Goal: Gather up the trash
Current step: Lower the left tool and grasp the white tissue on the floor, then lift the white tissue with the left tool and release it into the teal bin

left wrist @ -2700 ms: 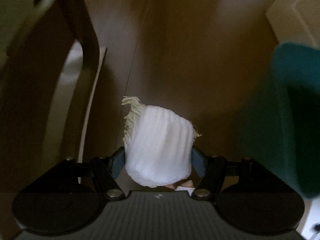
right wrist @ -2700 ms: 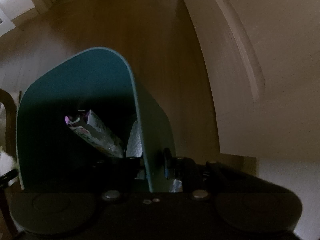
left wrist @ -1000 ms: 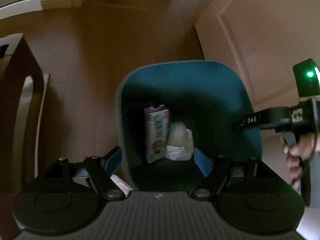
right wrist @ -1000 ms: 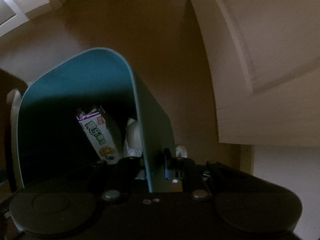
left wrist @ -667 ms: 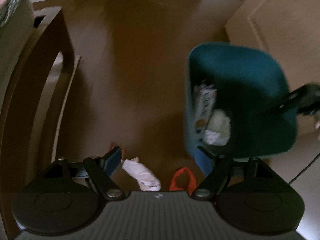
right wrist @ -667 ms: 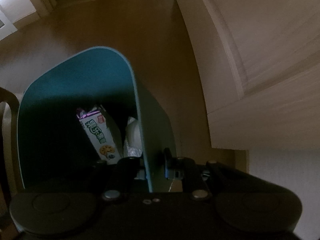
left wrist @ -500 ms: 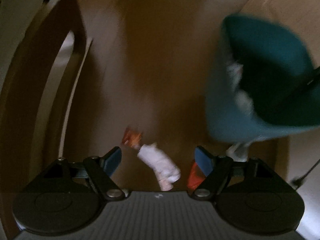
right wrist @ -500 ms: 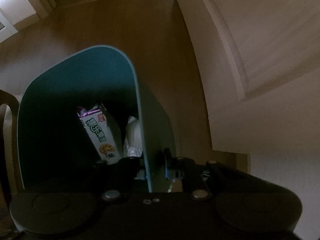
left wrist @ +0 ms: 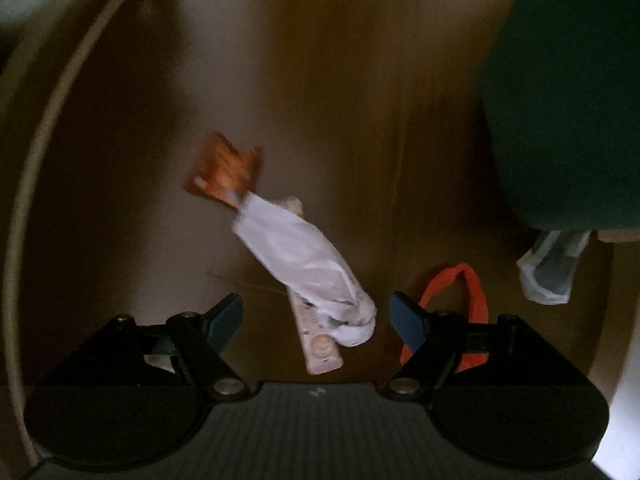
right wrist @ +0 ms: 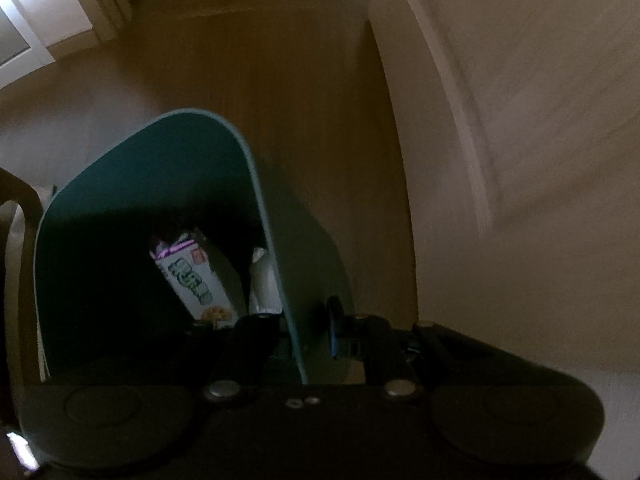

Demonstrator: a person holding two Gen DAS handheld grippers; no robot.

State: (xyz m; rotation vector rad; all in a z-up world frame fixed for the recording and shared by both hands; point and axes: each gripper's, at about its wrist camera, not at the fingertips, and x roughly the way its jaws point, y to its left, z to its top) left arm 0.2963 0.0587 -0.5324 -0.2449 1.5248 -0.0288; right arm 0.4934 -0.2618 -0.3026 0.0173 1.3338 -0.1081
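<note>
My left gripper (left wrist: 316,316) is open and empty, hovering over a crumpled white wrapper (left wrist: 304,256) on the brown floor, with a pale stick-like piece (left wrist: 318,344) under it. An orange packet (left wrist: 226,172) lies beyond it, a red band (left wrist: 460,292) to the right and a clear plastic wrapper (left wrist: 548,272) further right. My right gripper (right wrist: 312,336) is shut on the side wall of the teal bin (right wrist: 280,248), which also shows in the left wrist view (left wrist: 568,100). Inside the bin are a snack packet (right wrist: 192,276) and a white wad (right wrist: 264,280).
A curved dark wooden furniture frame (left wrist: 36,148) rises on the left. A pale door or wall panel (right wrist: 520,120) stands to the right of the bin. A bright window (right wrist: 44,12) is at the far upper left.
My left gripper let the white wad fall into the bin, then swung left and down over the trash on the floor. The bin has slid to the upper right of its view.
</note>
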